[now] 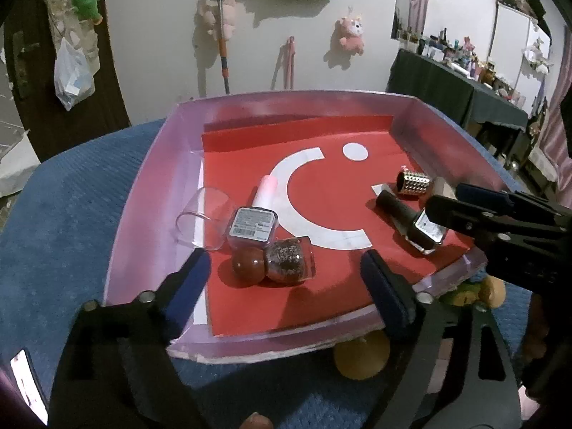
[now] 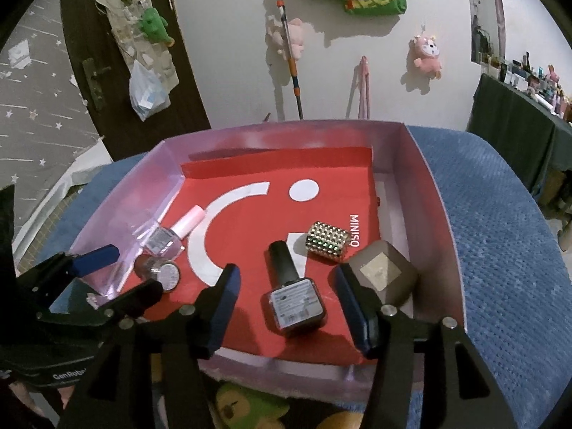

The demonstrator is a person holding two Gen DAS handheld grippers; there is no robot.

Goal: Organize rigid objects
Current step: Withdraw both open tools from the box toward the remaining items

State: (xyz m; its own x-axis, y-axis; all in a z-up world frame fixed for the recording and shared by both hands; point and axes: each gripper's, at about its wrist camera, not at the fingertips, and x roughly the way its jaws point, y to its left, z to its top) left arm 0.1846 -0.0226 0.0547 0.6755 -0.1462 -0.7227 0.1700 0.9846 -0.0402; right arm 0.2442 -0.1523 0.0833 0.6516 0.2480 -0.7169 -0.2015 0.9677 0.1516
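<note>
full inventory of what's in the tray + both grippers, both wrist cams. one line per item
tray: 1, translucent pink, on the blue cushion
red sheet: 1, red with white smile mark, lining the tray floor
black-cap bottle: 1, dark cap and clear square body, lying flat at right of centre, between the right fingers
pink-cap bottle: 1, pale pink cap, lying flat on the left side
brown-cap glitter bottle: 1, round brown cap, lying in front of the pink-cap bottle
clear cup: 1, transparent, on its side by the left wall
studded cylinder: 1, gold studs, on its side at right
faceted block: 1, grey-brown, near the right wall
left gripper: 1, black with blue pads, open, over the tray's front left
right gripper: 1, black with blue pads, open, straddling the black-cap bottle
</note>
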